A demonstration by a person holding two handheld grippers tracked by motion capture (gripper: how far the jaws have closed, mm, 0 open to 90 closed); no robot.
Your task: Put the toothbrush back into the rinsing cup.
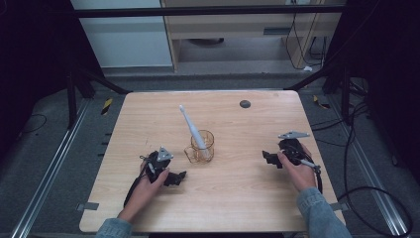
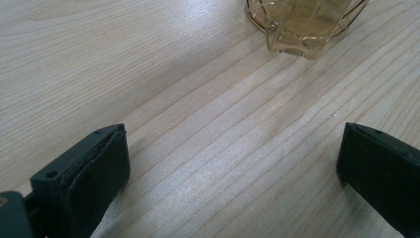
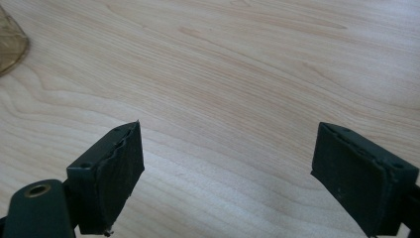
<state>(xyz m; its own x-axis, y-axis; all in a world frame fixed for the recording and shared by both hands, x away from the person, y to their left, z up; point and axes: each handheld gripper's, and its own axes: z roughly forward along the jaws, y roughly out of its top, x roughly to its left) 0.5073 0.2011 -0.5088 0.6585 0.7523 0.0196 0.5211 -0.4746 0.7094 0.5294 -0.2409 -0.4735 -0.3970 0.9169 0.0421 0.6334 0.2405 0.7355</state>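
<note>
One clear amber glass mug [image 1: 201,147] is standing upright near the middle of the light wooden surface [image 1: 237,198], and one white electric toothbrush [image 1: 191,127] is leaning inside it, its head tilting toward the far left corner. Two black two-jaw tools are resting on the surface, one in each hand: the left tool [image 1: 177,177] is lying just beside the mug on its near-left side with jaws spread wide and gripping nothing, while the right tool [image 1: 270,158] is sitting well apart toward the right edge, likewise released. One small dark round disc [image 1: 244,104] is lying near the far edge.
</note>
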